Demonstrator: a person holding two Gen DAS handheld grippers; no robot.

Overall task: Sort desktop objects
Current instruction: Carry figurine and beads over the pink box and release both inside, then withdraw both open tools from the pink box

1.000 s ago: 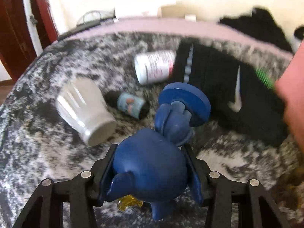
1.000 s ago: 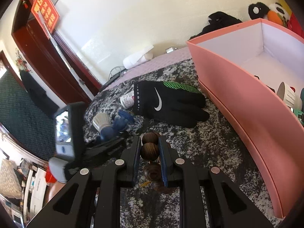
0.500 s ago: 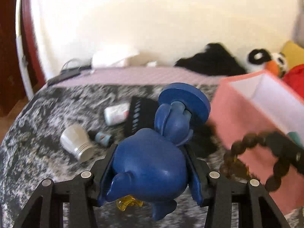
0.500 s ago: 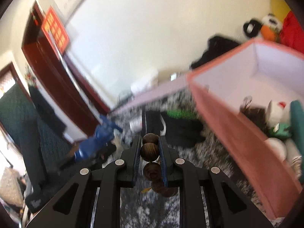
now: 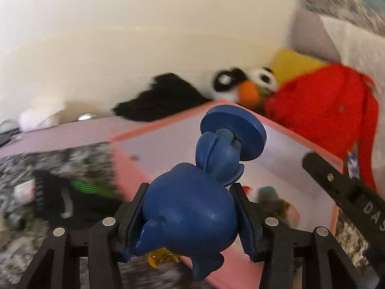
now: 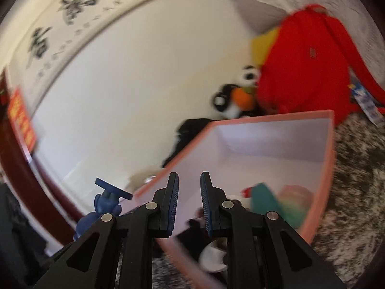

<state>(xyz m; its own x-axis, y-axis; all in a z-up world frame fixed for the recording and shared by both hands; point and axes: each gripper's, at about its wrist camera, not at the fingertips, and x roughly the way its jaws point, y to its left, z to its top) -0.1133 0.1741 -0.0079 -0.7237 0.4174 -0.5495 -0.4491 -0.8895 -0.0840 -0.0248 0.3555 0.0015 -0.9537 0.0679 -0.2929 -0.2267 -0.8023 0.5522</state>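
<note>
My left gripper (image 5: 190,207) is shut on a blue toy figure (image 5: 192,204) with a round disc base and holds it in the air over the near wall of the pink box (image 5: 130,168). The figure also shows in the right wrist view (image 6: 105,203). My right gripper (image 6: 189,202) is open and empty above the pink box (image 6: 322,192). Inside the box lie a teal object (image 6: 264,200), a white cup (image 6: 214,257) and other blurred items. The right gripper's body shows at the right of the left wrist view (image 5: 349,192).
A black Nike glove (image 5: 69,192) and a white bottle (image 5: 24,191) lie on the grey mottled cloth (image 5: 19,163) left of the box. A red backpack (image 6: 308,60) and a penguin plush (image 6: 235,96) stand behind the box by the wall.
The right gripper opened and no longer holds the wooden bead bracelet. Both grippers swung right and up over the pink box. The left gripper still holds the blue figure.
</note>
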